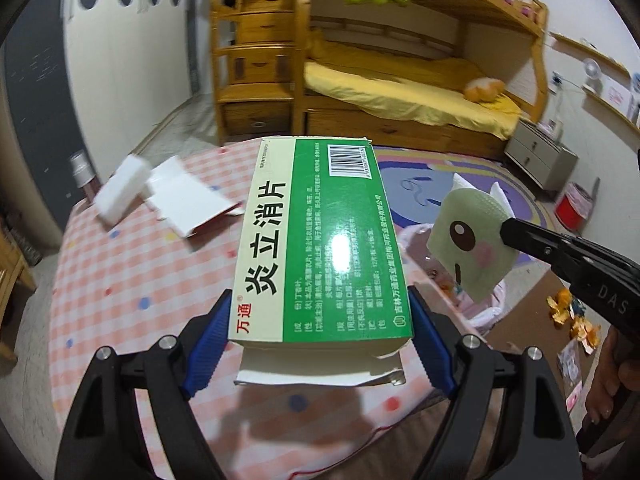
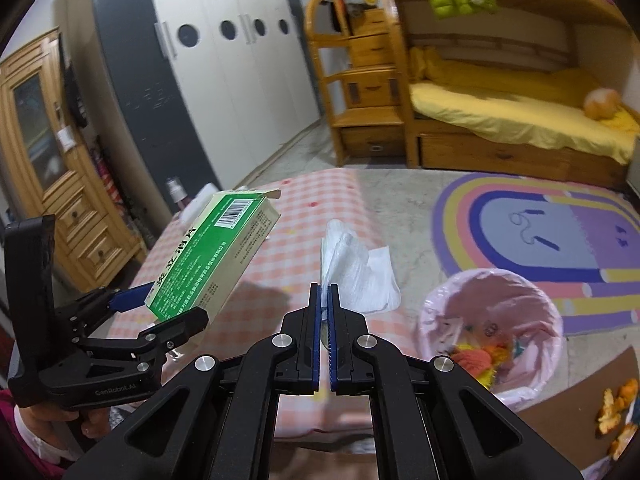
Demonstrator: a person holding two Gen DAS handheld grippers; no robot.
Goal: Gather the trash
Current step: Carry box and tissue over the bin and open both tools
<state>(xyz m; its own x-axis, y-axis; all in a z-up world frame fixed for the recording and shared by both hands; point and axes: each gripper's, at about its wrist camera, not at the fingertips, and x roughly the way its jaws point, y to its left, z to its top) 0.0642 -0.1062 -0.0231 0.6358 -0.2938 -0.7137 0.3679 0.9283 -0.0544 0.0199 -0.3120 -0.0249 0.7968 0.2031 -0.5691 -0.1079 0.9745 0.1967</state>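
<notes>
Green and cream, the medicine box [image 1: 320, 240] fills the middle of the left wrist view — the left hand-held gripper [image 1: 320, 340] holds it by its near end, blue pads pressed on both sides, jaws set wide around it. The box hangs in the air above the pink checked surface [image 1: 140, 280]. In the right wrist view the right hand-held gripper [image 2: 324, 300] is pinched tight on a white tissue [image 2: 356, 272], which sticks up past the tips in the middle of the frame. From the left wrist view, at the right, that gripper also grips a pale green wrapper with a cartoon face [image 1: 472, 240]. A pink-lined trash bin [image 2: 496, 320] stands on the floor at the lower right, with orange bits inside. White paper scraps [image 1: 160, 196] lie on the surface at the left.
</notes>
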